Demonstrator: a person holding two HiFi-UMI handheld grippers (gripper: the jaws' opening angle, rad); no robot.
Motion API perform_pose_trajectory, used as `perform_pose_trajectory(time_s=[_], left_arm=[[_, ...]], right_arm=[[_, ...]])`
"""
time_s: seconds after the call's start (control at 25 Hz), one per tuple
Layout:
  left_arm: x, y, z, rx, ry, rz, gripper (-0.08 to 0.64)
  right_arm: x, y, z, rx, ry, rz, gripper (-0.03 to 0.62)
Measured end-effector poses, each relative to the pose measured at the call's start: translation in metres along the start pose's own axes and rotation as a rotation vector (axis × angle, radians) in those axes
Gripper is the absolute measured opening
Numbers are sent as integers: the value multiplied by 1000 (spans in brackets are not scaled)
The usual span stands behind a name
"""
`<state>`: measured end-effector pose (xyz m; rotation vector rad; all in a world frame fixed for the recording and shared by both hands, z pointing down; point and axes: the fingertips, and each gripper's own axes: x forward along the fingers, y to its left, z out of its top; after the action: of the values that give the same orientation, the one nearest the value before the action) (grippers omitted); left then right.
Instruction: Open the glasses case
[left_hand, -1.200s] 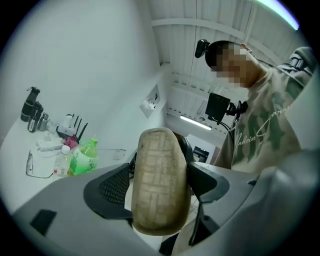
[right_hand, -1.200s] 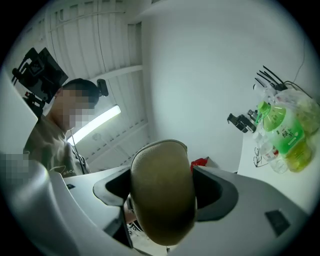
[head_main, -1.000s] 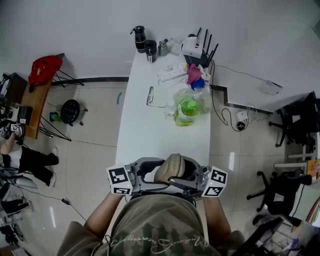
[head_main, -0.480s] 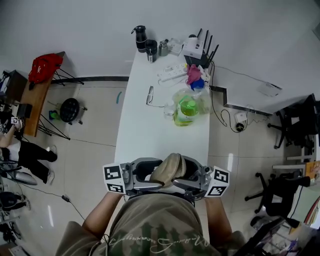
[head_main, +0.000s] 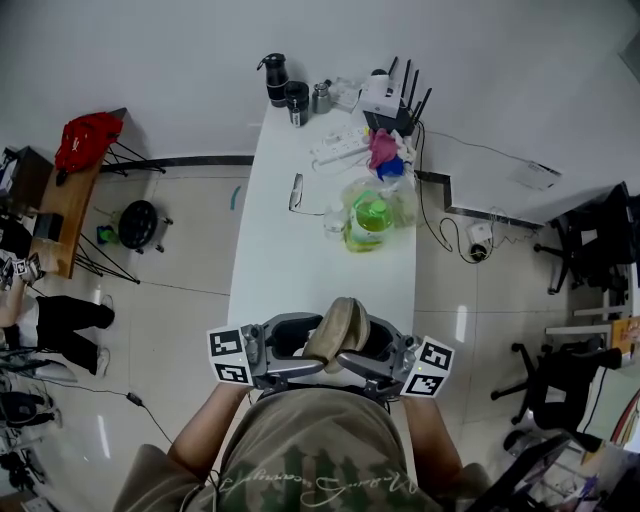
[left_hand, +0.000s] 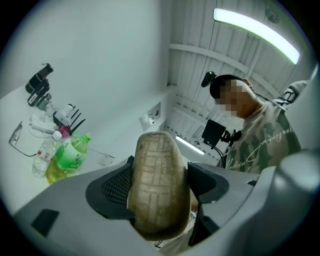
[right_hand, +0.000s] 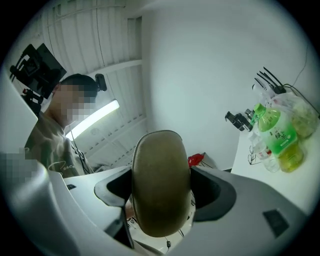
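Note:
I hold a tan woven glasses case (head_main: 337, 330) just off the near end of the white table (head_main: 290, 270), close to my chest. My left gripper (head_main: 291, 347) is shut on one end of it and my right gripper (head_main: 372, 349) on the other. The left gripper view shows the case (left_hand: 157, 184) filling the space between that gripper's (left_hand: 159, 190) two dark pads. From the right gripper view its smooth olive end (right_hand: 161, 182) is clamped in the right gripper (right_hand: 164, 191). No open seam shows on the case.
Spectacles (head_main: 297, 190) lie at mid-table. Behind them are a green drink bottle (head_main: 368, 220), a power strip (head_main: 335, 148), a router (head_main: 385, 95) and black cups (head_main: 277, 78). A person sits at the far left (head_main: 40, 320).
The case has tipped a little more upright between the two grippers; both grippers keep their hold and have hardly moved.

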<state>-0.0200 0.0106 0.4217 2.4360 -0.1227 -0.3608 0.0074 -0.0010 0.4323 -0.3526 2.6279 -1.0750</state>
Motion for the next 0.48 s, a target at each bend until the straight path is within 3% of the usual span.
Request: perform_pose_trajectory(time_s=[0.24,0.4,0.48], left_arm=[[7,4,-15,230,171,130,365],[12,10,-13,222,179,137,365],[13,9,-12,220,170,134,365]], right_arm=[[-1,-13,5,12,10,-98,353],[1,-14,5,-61,67,-147,353],[-1,-11,8,-62,66,-132,353]])
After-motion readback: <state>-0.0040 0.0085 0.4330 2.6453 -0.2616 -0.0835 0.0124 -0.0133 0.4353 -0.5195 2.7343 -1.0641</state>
